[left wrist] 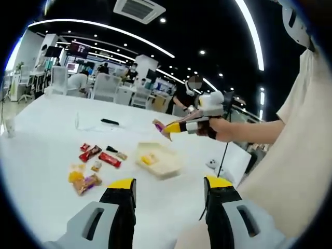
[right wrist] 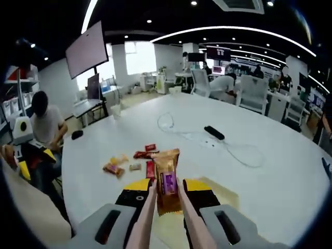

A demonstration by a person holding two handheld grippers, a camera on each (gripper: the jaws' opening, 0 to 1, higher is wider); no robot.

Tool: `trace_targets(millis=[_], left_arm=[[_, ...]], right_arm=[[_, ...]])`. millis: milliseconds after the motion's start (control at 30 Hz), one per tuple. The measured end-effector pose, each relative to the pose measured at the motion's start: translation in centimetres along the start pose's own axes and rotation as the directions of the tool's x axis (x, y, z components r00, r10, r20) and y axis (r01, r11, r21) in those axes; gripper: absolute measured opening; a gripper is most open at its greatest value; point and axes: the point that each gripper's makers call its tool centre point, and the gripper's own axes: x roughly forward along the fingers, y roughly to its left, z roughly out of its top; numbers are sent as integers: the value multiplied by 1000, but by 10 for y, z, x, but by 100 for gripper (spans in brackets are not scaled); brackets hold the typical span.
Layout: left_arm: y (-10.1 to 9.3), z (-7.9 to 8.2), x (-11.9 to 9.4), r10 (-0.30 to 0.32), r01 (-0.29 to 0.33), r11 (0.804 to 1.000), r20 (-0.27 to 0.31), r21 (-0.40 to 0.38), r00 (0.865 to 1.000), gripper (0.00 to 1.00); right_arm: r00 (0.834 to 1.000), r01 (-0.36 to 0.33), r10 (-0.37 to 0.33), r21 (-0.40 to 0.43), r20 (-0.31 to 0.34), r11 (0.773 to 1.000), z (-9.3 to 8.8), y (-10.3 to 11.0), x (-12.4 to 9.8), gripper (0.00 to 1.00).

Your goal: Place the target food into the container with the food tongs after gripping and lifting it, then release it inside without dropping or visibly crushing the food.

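Observation:
The right gripper (right wrist: 168, 185) is shut on a pair of pale food tongs (right wrist: 147, 212). The tongs pinch a brown and gold snack packet (right wrist: 166, 179) with a purple label, held in the air above the table. In the left gripper view the same right gripper (left wrist: 199, 122), in a person's hand, holds the packet (left wrist: 158, 124) above and slightly behind the beige container (left wrist: 165, 167). Something yellow lies in the container. Under the tongs the container (right wrist: 224, 195) shows as a pale yellow patch. My left gripper (left wrist: 170, 184) is open and holds nothing, on the near side of the container.
Several loose snack packets (left wrist: 96, 161) lie on the white table (left wrist: 46, 129) left of the container, seen also as packets (right wrist: 132, 161) beyond the tongs. A black remote (right wrist: 213, 133) and a white cable (right wrist: 238, 150) lie farther back. A seated person (right wrist: 44, 124) is at the table's left edge.

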Motion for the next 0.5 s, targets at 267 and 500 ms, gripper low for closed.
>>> trace_targets(millis=[267, 500], left_arm=[[-2, 0, 3, -6, 6, 1000, -3, 0, 1000, 52], [-3, -2, 5, -10, 10, 1000, -5, -4, 1000, 52]], right_arm=[[1000, 14, -14, 14, -2, 1000, -1, 2, -3, 22], [1000, 21, -21, 25, -8, 999, -5, -5, -6, 22]])
